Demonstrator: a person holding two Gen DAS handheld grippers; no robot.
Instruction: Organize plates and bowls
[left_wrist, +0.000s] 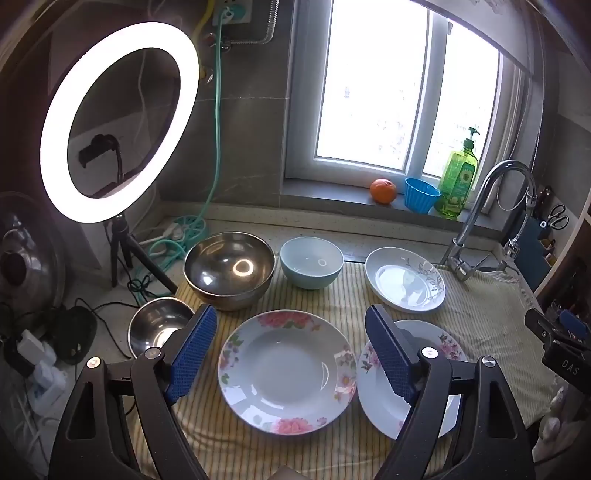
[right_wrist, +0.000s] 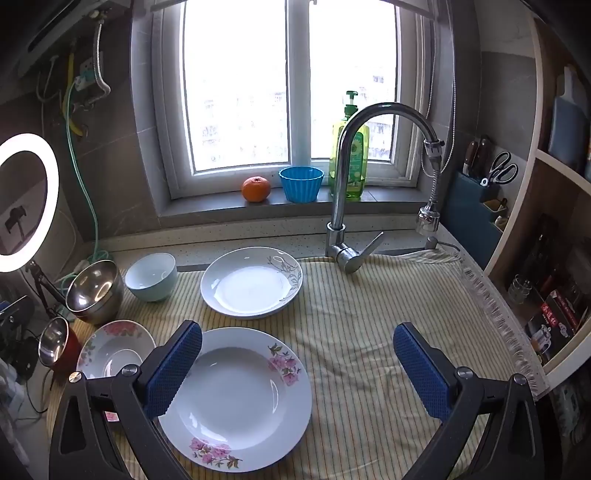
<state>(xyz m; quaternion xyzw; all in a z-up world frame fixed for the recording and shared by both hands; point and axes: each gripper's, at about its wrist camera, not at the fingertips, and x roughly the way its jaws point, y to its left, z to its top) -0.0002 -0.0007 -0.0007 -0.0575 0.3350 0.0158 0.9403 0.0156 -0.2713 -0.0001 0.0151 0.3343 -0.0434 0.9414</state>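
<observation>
We hover both grippers, left (left_wrist: 291, 354) and right (right_wrist: 297, 369), wide and empty, nothing stacked; next likely grip the pink-flowered white plate's (right_wrist: 236, 398) rim.

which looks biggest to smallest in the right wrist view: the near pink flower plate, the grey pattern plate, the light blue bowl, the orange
1. Near pink flower plate, though being closest to the camera enlarges it
2. Grey pattern plate
3. Light blue bowl
4. Orange, farthest back on the sill
</observation>
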